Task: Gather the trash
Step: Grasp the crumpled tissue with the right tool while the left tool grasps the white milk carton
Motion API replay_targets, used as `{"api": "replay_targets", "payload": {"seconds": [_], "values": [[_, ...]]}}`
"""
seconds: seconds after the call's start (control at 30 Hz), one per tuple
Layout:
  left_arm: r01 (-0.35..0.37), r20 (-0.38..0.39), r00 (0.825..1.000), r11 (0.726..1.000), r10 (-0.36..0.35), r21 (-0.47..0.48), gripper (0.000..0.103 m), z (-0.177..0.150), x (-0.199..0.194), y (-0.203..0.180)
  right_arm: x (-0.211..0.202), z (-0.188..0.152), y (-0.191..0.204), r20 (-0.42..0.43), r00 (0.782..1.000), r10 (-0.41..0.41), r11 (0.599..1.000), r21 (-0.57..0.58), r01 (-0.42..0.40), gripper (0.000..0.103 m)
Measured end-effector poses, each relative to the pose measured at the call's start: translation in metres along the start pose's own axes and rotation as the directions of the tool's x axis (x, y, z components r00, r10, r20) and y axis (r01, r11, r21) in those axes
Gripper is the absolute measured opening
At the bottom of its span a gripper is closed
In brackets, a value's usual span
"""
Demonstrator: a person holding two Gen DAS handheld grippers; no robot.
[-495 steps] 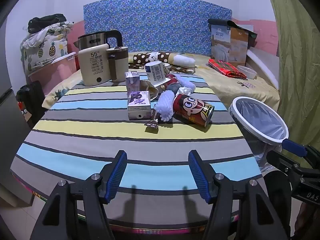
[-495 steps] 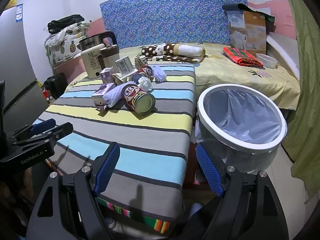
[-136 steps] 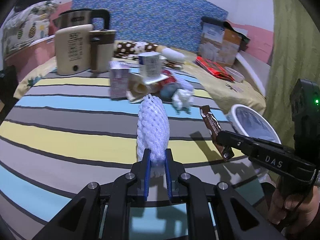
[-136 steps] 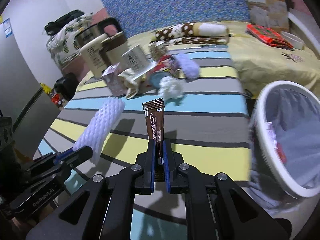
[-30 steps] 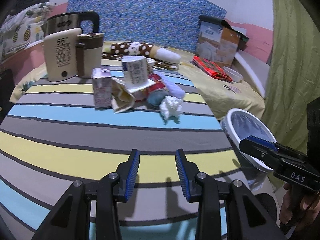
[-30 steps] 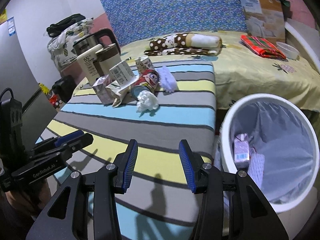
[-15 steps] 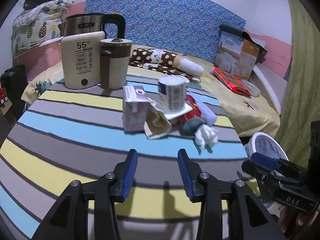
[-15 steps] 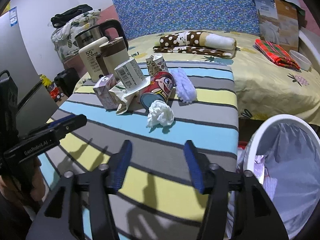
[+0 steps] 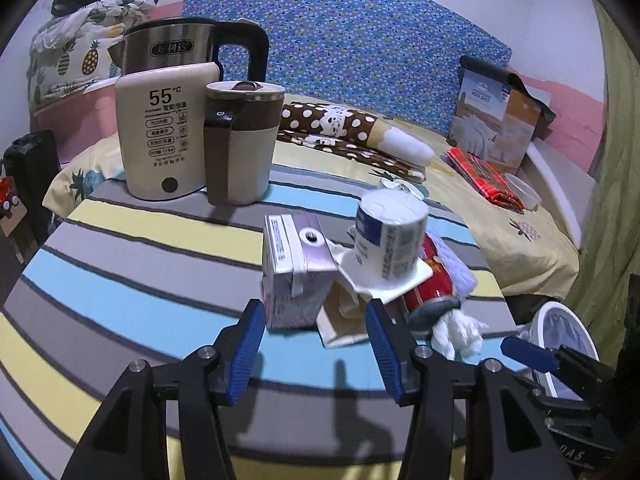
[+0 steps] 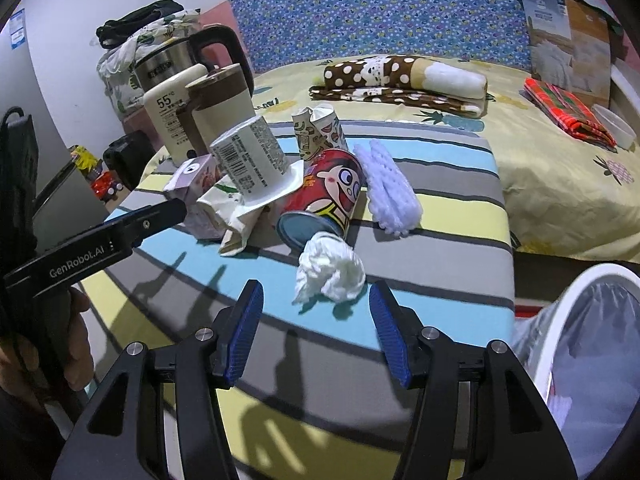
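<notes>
Trash is sitting clustered near the right edge of the striped tablecloth [image 10: 460, 216]: small purple-white drink carton [image 9: 296, 276], upturned white plastic cup [image 10: 256, 160], red cartoon-printed can [image 10: 324, 200] lying on its side, crumpled white tissue [image 10: 330, 272]. Left gripper [image 9: 316, 344] is hanging with jaws spread, empty, just before the carton. Right gripper [image 10: 316, 328] is hanging spread, empty, at the tissue. White-rimmed lined bin [image 10: 576, 344] beside the right edge is holding pale scraps.

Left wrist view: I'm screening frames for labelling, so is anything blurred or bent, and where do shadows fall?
Left wrist view: sharp centre, the upturned white plastic cup slightly smeared, fisheye bowing the striped tablecloth. Right wrist view: crisp; finger shadows fall forward beside the crumpled white tissue.
</notes>
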State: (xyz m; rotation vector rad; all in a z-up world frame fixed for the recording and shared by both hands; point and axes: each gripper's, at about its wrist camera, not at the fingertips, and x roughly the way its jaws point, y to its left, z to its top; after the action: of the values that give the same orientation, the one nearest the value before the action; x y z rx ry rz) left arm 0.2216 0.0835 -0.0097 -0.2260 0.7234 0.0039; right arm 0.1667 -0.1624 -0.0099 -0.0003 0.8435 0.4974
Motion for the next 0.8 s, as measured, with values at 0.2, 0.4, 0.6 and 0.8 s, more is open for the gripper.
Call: {"api": "replay_targets", "payload": {"seconds": [0.2,0.4,0.6,0.8], "values": [[-0.009,-0.005,1.000,1.000,0.009,-0.006,0.052,0.009,0.016,0.002,0.012,0.004,-0.006,-0.015,1.000,-0.004,1.000,0.009,0.004,0.057],[-0.024,-0.002,1.000,1.000,0.024,0.003,0.052,0.014,0.024,0.000,0.021,0.007,-0.010,-0.030,1.000,0.002,1.000,0.031,-0.001,0.057],[-0.044,0.003,0.999,0.999,0.044,0.002,0.052,0.014,0.029,0.005,0.024,0.006,-0.012,-0.037,0.999,0.012,0.999,0.035,-0.011,0.035],[-0.060,0.002,0.998,0.998,0.060,0.005,0.038,0.013,0.032,0.008,0.023,0.006,-0.014,-0.031,0.999,0.014,0.999,0.038,-0.013,0.025]]}}
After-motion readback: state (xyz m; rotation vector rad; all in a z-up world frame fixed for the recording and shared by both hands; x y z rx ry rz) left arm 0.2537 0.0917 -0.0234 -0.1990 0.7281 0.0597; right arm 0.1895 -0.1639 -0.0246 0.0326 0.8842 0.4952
